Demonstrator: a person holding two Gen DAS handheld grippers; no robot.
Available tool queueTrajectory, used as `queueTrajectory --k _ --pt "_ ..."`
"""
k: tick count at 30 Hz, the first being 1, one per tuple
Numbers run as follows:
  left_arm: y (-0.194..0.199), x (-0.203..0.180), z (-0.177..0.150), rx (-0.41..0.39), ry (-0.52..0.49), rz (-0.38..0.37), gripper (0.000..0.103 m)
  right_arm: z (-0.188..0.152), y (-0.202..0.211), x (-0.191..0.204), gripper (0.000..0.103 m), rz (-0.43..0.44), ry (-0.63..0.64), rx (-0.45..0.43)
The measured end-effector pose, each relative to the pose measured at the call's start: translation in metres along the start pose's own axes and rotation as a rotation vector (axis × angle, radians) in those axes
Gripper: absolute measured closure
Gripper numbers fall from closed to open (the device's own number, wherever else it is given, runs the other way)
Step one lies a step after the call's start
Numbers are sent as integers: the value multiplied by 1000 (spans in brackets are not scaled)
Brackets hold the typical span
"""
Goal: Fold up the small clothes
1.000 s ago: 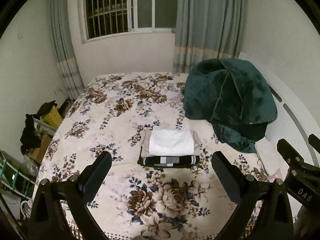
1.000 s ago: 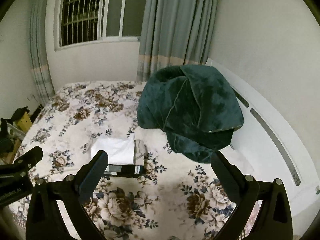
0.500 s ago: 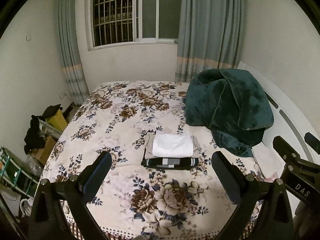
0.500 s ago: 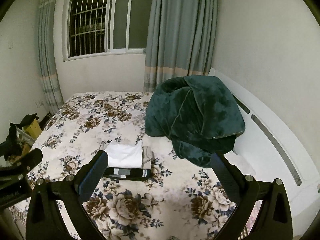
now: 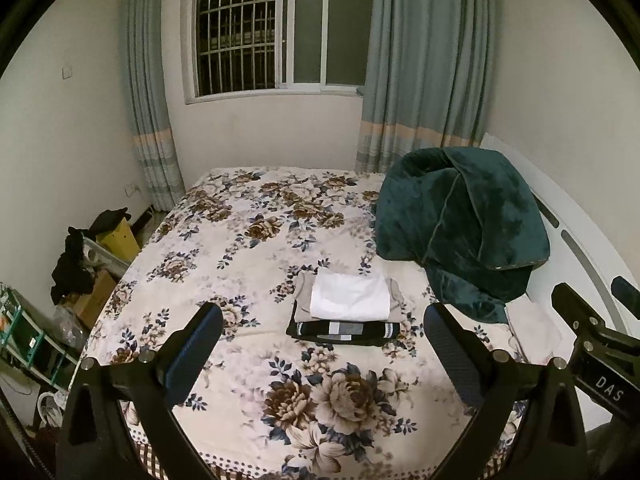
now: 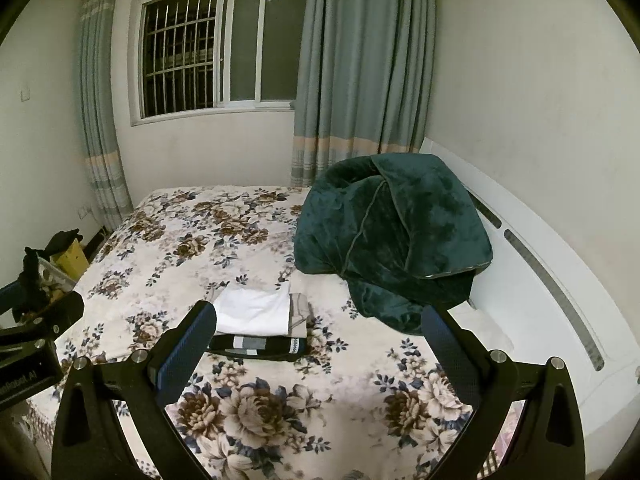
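A small stack of folded clothes lies on the floral bed (image 5: pixel 248 248): a white garment (image 5: pixel 350 297) on top, a beige one (image 5: pixel 302 294) under it, a black striped one (image 5: pixel 344 328) at the bottom. The stack also shows in the right wrist view (image 6: pixel 256 314). My left gripper (image 5: pixel 323 344) is open and empty, held above the bed's near edge, well short of the stack. My right gripper (image 6: pixel 319 346) is open and empty, to the right of the stack. Each gripper's body shows at the edge of the other's view.
A bunched dark green blanket (image 5: pixel 460 232) lies on the right of the bed against the white headboard (image 5: pixel 576 248). Boxes, dark clothes and a shelf (image 5: pixel 80 272) crowd the floor on the left. A barred window (image 5: pixel 260 32) and curtains are behind.
Both grippers have drawn back and up from the bed, so the stack looks smaller and farther. The stack has not moved. Both grippers stay open.
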State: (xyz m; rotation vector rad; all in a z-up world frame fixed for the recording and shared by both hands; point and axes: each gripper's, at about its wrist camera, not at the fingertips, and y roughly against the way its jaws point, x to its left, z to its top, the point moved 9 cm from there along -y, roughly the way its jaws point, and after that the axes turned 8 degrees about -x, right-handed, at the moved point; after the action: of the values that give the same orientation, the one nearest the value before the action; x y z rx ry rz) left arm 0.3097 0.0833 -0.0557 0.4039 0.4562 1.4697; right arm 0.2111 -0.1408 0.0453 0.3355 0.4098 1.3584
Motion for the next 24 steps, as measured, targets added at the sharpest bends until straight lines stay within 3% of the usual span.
queueTrajectory --k 24 --pt "6 0 2 -4 -3 27 0 9 -21 6 0 54 25 1"
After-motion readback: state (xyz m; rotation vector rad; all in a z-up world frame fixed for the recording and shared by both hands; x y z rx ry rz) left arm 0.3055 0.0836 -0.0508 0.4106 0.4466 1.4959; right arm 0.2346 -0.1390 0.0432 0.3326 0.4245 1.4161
